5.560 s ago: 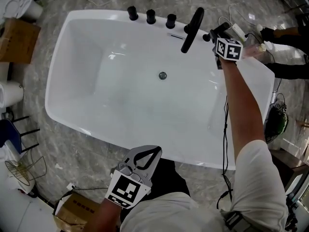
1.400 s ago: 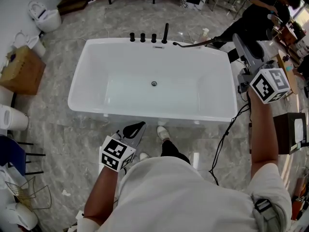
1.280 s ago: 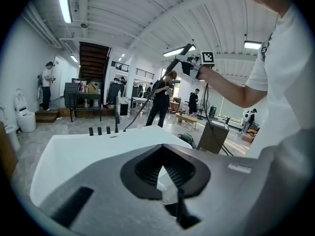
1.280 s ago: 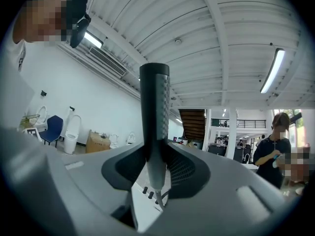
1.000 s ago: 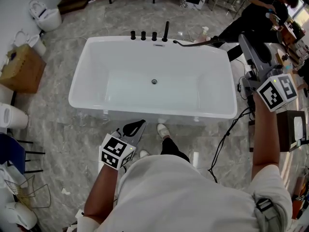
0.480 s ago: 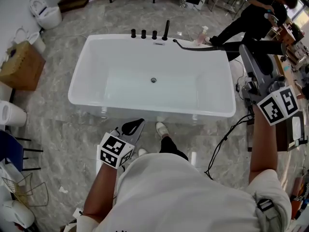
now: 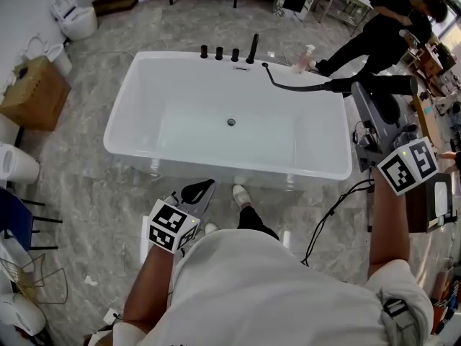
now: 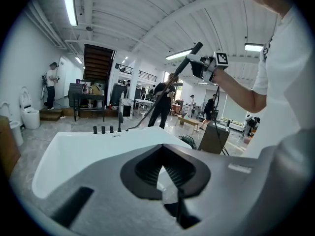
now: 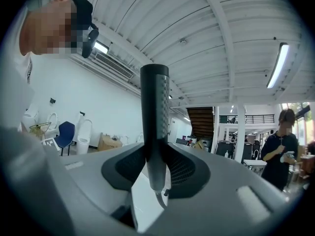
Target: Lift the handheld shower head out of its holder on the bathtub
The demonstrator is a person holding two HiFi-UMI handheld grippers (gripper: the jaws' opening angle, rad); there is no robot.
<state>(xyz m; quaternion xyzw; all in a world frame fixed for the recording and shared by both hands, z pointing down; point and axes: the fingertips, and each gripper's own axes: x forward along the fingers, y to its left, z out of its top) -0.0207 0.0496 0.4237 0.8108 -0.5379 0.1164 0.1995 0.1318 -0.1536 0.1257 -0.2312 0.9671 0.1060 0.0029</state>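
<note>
Grey and low at the left, the left hand-held gripper (image 7: 205, 187) hangs empty beside the person's body, its jaw tips pressed together. A white bathtub (image 7: 238, 166) fills the middle, with black taps (image 7: 219, 52) on its far rim. From that rim a black hose (image 7: 288, 86) runs right to the shower head (image 7: 392, 85). The shower head is out by the tub's right end, pinched by its handle in the right hand-held gripper (image 7: 364, 92).

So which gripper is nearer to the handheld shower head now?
Right. The right gripper has its jaws closed on the handheld shower head. The left gripper is far from it, empty, on the near side of the bathtub.
</note>
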